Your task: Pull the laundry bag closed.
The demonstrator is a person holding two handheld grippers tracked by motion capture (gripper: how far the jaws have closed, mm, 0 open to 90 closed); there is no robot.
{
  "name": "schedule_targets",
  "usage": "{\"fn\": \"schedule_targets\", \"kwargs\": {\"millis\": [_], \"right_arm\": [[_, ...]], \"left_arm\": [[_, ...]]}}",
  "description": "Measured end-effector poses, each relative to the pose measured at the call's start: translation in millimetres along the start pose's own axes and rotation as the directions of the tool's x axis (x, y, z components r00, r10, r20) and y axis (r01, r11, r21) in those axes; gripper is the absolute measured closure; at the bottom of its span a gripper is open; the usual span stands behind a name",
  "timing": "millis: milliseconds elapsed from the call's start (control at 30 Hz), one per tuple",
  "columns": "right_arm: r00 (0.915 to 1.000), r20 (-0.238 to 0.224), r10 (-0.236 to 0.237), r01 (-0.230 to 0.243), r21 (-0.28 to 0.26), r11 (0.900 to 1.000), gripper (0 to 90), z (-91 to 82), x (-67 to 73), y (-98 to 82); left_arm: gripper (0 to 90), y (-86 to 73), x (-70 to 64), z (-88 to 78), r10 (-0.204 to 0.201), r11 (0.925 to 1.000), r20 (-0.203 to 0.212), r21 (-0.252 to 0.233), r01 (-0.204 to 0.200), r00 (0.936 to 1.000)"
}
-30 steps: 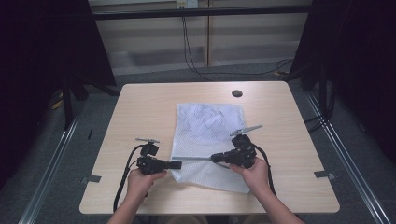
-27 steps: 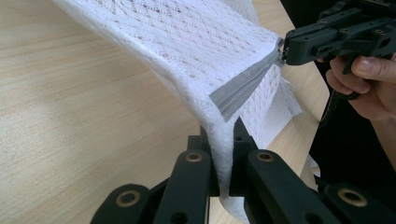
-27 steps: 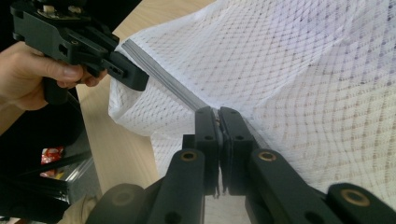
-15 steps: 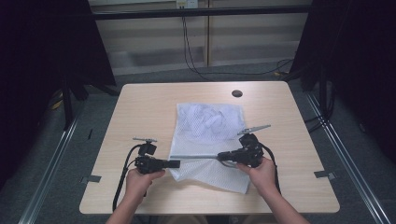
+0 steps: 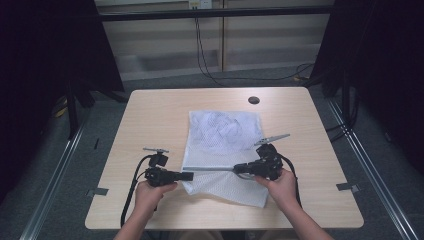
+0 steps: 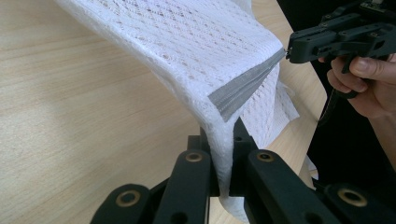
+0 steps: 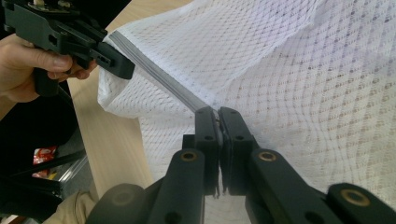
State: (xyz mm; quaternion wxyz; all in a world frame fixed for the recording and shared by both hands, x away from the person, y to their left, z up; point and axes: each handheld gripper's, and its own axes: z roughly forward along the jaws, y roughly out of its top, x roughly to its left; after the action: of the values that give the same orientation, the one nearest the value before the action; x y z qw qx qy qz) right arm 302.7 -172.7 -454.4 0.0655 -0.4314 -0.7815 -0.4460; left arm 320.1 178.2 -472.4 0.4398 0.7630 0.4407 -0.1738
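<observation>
A white mesh laundry bag [image 5: 223,147] lies spread on the middle of the wooden table [image 5: 150,115], its near part lifted by both tools. The left gripper [image 5: 187,176] is clamped on the bag's left edge, mesh pinched between its jaws at the end of the grey zipper [image 5: 212,169]. The right gripper [image 5: 237,169] is closed on the zipper farther along, pinching what looks like its slider. The zipper runs taut and nearly level between the two grippers, above the table.

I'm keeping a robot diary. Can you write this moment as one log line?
left gripper: shut on mesh bag end | right gripper: shut at grey zipper | zipper: stretched between them | table: bag partly lifted
</observation>
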Motion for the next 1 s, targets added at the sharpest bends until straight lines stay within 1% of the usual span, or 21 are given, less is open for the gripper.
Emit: {"fn": "schedule_targets", "kwargs": {"millis": [100,133,267,300,333,367,467,500,533,600,633,667,700,733,800,900,1000], "right_arm": [[1.0000,-0.003,0.002,-0.002,0.001,1.000,87.1,-1.6,-0.4,-0.7],[1.0000,-0.005,0.004,-0.004,0.003,1.000,87.0,-1.7,-0.7,-0.8],[0.9999,-0.007,0.014,-0.014,-0.007,1.000,87.0,-2.0,-1.8,-2.0],[0.9999,-0.007,0.014,-0.014,-0.008,1.000,87.0,-2.0,-1.8,-2.0],[0.9999,-0.008,0.014,-0.014,-0.009,1.000,87.0,-2.0,-1.9,-2.0],[0.9999,-0.008,0.014,-0.014,-0.009,1.000,87.0,-2.0,-1.9,-2.0],[0.9999,-0.008,0.012,-0.012,-0.009,1.000,87.0,-1.8,-1.5,-1.8],[0.9999,-0.008,0.010,-0.010,-0.010,1.000,87.0,-2.0,-1.5,-1.6],[0.9999,-0.009,0.009,-0.009,-0.010,1.000,87.0,-2.1,-1.5,-1.2],[0.9999,-0.012,0.008,-0.008,-0.009,1.000,87.0,-2.3,-1.8,-1.0],[0.9999,-0.008,0.006,-0.006,-0.010,1.000,87.0,-2.3,-2.2,-1.1],[1.0000,-0.002,0.005,-0.005,-0.008,1.000,87.0,-3.0,-2.9,-1.4],[0.9999,-0.001,0.010,-0.010,-0.010,1.000,87.0,-3.6,-3.6,-1.6],[0.9998,-0.003,0.017,-0.017,-0.013,1.000,87.0,-5.0,-4.8,-2.2],[0.9998,-0.002,0.019,-0.019,-0.018,1.000,87.0,-6.4,-5.5,-2.8],[0.9999,-0.003,0.016,-0.017,-0.018,1.000,87.0,-7.6,-5.4,-3.4],[0.9998,-0.007,0.017,-0.017,-0.020,1.000,87.1,-8.5,-5.7,-3.5]], "left_arm": [[89.6,-0.4,-1.4,1.0,-0.014,0.9999,0.005,-0.001,0.014,0.9999],[89.6,-0.3,-0.7,0.8,-0.001,1.0000,-0.003,-0.001,0.001,1.0000],[89.6,-0.5,-1.4,0.5,-0.006,1.0000,-0.001,-0.004,0.006,1.0000],[89.6,-0.4,-1.0,0.3,0.000,1.0000,-0.004,-0.004,0.000,1.0000],[89.6,-0.5,-1.4,0.3,-0.008,1.0000,-0.003,-0.004,0.008,1.0000],[89.6,-0.6,-1.0,0.1,0.001,1.0000,-0.004,-0.002,-0.001,1.0000],[89.6,-0.9,-1.1,-0.6,0.009,1.0000,-0.008,-0.002,-0.009,0.9999],[89.6,-1.0,-1.2,-0.6,0.005,1.0000,-0.007,-0.004,-0.005,1.0000],[89.6,-1.2,-1.8,-0.2,-0.008,1.0000,-0.002,-0.006,0.008,1.0000],[89.6,-1.0,-1.1,-0.3,0.001,1.0000,-0.006,-0.004,-0.001,1.0000],[89.6,-0.9,-1.2,-0.9,-0.012,0.9999,0.002,-0.002,0.012,0.9999],[89.6,-0.6,0.3,-1.5,0.003,1.0000,-0.007,-0.004,-0.003,1.0000],[89.6,-0.5,0.5,-2.3,-0.002,1.0000,-0.002,-0.008,0.002,1.0000],[89.6,-0.8,-0.4,-2.2,-0.016,0.9998,0.005,-0.012,0.016,0.9999],[89.6,-0.5,-0.2,-2.2,-0.008,0.9999,0.002,-0.012,0.008,1.0000],[89.6,-0.5,-0.5,-1.9,-0.017,0.9998,0.005,-0.013,0.017,0.9998],[89.6,-0.4,-0.1,-2.3,-0.006,0.9999,0.007,-0.014,0.006,1.0000]]}}
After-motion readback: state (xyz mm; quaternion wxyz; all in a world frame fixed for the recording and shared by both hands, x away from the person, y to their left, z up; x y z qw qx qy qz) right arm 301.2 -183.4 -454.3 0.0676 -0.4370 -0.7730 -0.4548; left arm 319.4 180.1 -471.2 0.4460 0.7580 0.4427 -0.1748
